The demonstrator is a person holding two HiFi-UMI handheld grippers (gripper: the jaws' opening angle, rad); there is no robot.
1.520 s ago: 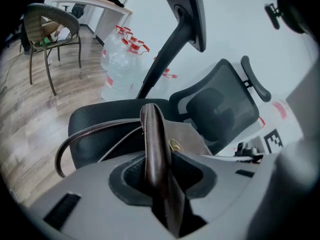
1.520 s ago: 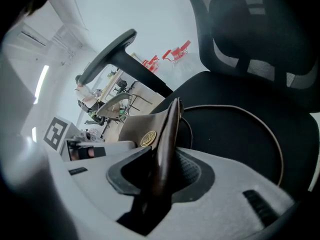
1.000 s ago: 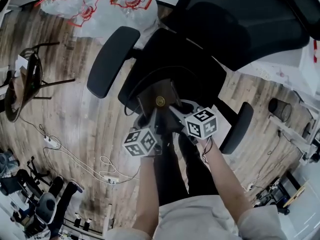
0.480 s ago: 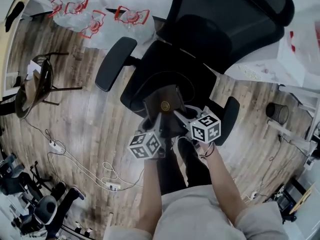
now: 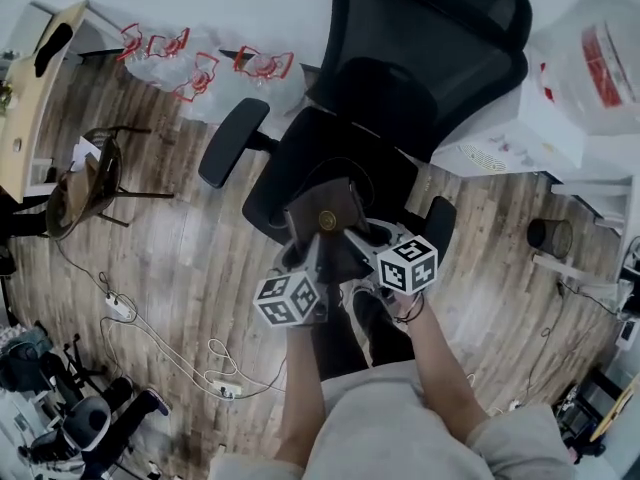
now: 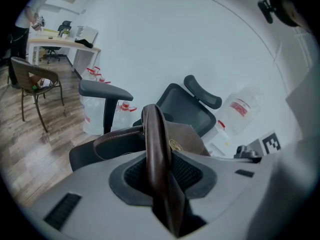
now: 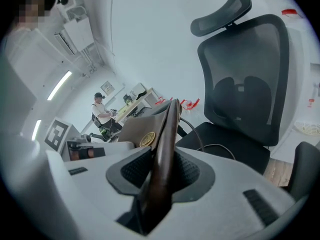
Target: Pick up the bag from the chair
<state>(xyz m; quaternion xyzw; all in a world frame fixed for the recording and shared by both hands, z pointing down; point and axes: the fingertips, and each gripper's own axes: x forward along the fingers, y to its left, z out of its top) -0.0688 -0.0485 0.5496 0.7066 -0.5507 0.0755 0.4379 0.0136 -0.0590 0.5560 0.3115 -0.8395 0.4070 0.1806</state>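
At frame centre, the left gripper (image 5: pixel 309 252) and the right gripper (image 5: pixel 357 236) each clamp a dark edge of the brown leather bag (image 5: pixel 325 216), over the black office chair (image 5: pixel 420 58).

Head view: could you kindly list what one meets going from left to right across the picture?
wooden desk → brown side chair → office-chair armrest → brown bag → dark bin

Dark brown bag (image 5: pixel 336 200) with gold round emblem (image 5: pixel 326 219), black chair (image 5: pixel 420 58), grey-brown wood-plank floor (image 5: pixel 190 258), white wall (image 6: pixel 175 34)
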